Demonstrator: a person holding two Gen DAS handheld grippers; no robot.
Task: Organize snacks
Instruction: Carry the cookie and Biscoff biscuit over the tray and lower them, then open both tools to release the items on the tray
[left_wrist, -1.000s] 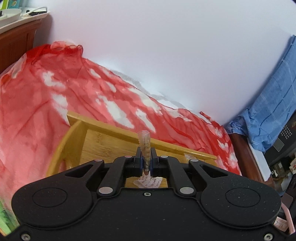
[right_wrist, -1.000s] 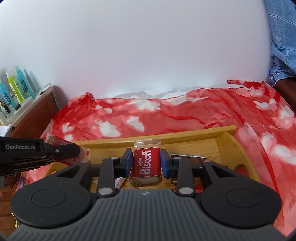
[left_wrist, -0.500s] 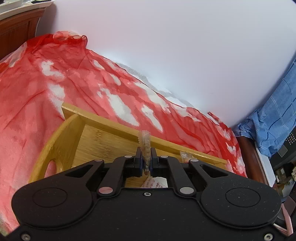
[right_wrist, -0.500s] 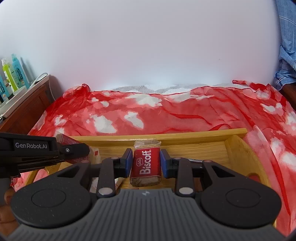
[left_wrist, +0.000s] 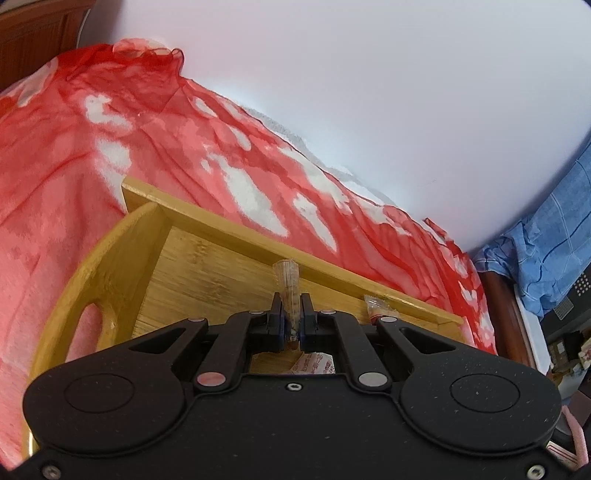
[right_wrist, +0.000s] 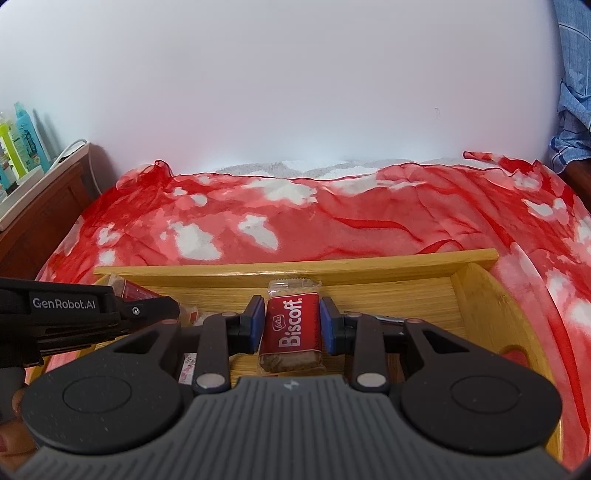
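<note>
Both grippers dipped closer over the bamboo tray (right_wrist: 476, 288), left gripper (left_wrist: 291, 321) pinching a thin snack packet (left_wrist: 287, 284), right gripper (right_wrist: 291, 325) clamping the Biscoff (right_wrist: 290, 328); looks like drop-off's next, probably needs lowering then letting go.

Reads "Lotus Biscoff" in white letters on the red plastic-wrapped biscuit packet (right_wrist: 290, 329). Reads "GenRobot.AI" in white on the side of the black plastic left gripper (right_wrist: 173, 314). Red print on the white crinkled wrapper (left_wrist: 314, 367) too small to read.
</note>
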